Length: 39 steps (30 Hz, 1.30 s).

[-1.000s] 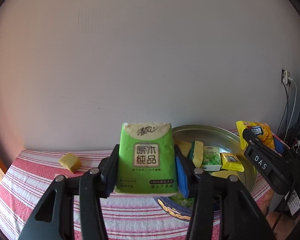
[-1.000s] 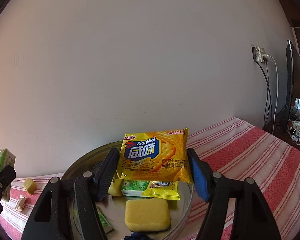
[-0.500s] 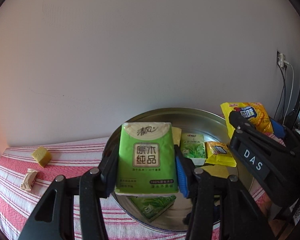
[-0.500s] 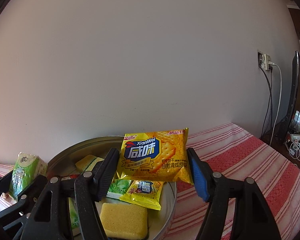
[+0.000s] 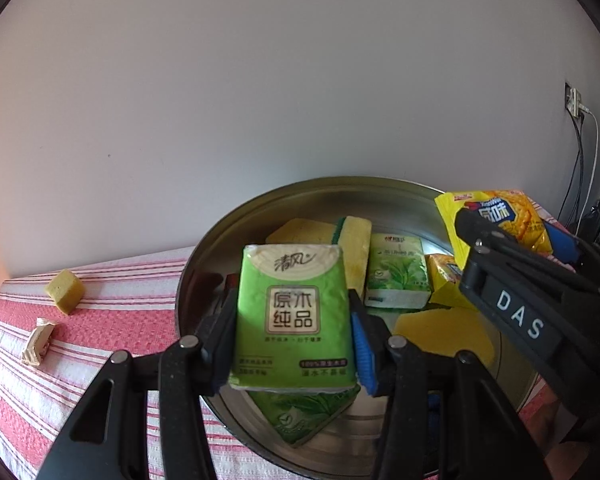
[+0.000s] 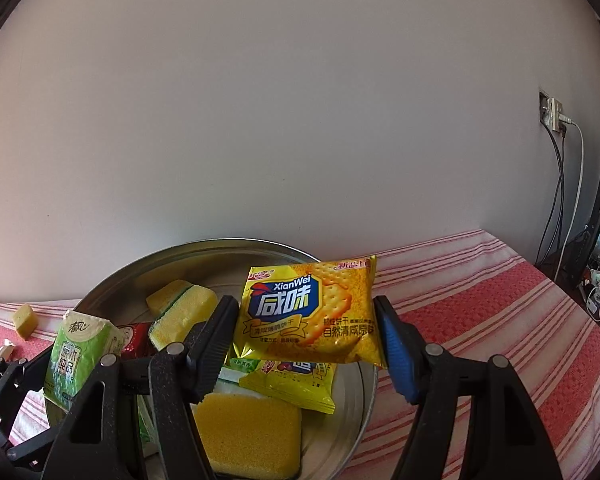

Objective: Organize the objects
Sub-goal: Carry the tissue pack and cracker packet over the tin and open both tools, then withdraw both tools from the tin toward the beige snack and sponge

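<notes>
Over the metal basin [image 5: 204, 264], the left gripper [image 5: 294, 320] clamps a green tissue pack [image 5: 294, 312] and the right gripper [image 6: 306, 320] a yellow cracker packet [image 6: 312, 312], each poised for dropping in

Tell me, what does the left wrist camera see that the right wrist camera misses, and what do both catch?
Only the left wrist view shows the flat green packet lying under the held tissue pack, and the small wrapped candy in full. Only the right wrist view shows the red wrapper and the tablecloth's right stretch. Both show the metal tray, the green tissue pack, the yellow cracker bag and sponges.
</notes>
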Available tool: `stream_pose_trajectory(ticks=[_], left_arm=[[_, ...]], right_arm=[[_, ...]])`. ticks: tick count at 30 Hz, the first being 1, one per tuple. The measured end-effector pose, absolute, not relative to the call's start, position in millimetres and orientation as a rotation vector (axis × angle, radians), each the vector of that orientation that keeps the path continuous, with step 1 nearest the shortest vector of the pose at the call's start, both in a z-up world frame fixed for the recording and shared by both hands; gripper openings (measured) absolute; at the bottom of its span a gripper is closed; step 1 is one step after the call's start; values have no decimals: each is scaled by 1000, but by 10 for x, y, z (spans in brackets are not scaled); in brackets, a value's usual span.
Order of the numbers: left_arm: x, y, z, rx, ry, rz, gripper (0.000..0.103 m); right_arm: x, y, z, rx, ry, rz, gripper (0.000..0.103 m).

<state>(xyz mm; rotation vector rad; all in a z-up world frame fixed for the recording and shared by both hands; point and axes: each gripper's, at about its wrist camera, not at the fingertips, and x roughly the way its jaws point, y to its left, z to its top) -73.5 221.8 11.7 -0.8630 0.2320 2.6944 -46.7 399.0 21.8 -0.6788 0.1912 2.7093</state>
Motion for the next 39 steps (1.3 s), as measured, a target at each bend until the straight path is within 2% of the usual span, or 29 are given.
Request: stream_pose_trajectory(ticks=[7, 8, 9, 10, 11, 14, 16, 20, 23, 25, 29, 34, 39], left_arm=[[-854, 2168, 28, -905, 226, 2670, 51], [-840, 2174, 34, -899, 219, 2668, 61], [-820, 2178, 51, -886, 214, 2669, 82], [-791, 2173, 82, -861, 211, 2676, 94], [-686, 2231, 142, -813, 213, 2696, 102], [-467, 2337, 296, -703, 277, 2706, 102], [-373, 2324, 377, -650, 304, 2728, 102], [-246, 2111, 539, -600, 214, 2779, 102], [-243, 1875, 529, -629, 178, 2840, 102], [-266, 1713, 487, -659, 176, 2876, 102], [-287, 1408, 358, -697, 200, 2934, 102], [-216, 1089, 315, -680, 288, 3012, 102], [-227, 689, 291, -699, 294, 3065, 102]], right_arm=[[-539, 3959, 143, -767, 238, 2751, 73], [-548, 3947, 136, -778, 242, 2759, 74], [-547, 3928, 142, -778, 240, 2762, 74], [-535, 3923, 150, -765, 234, 2766, 74], [-517, 3914, 162, -749, 228, 2773, 76], [-419, 3852, 273, -677, 241, 2789, 82], [-311, 3893, 359, -593, 292, 2784, 82], [-35, 4084, 546, -389, 481, 2742, 83], [195, 4083, 698, -240, 596, 2694, 89], [260, 4075, 729, -184, 629, 2675, 89], [225, 3878, 686, -159, 541, 2668, 90], [79, 3546, 544, -264, 422, 2718, 90], [32, 3212, 422, -322, 271, 2769, 90]])
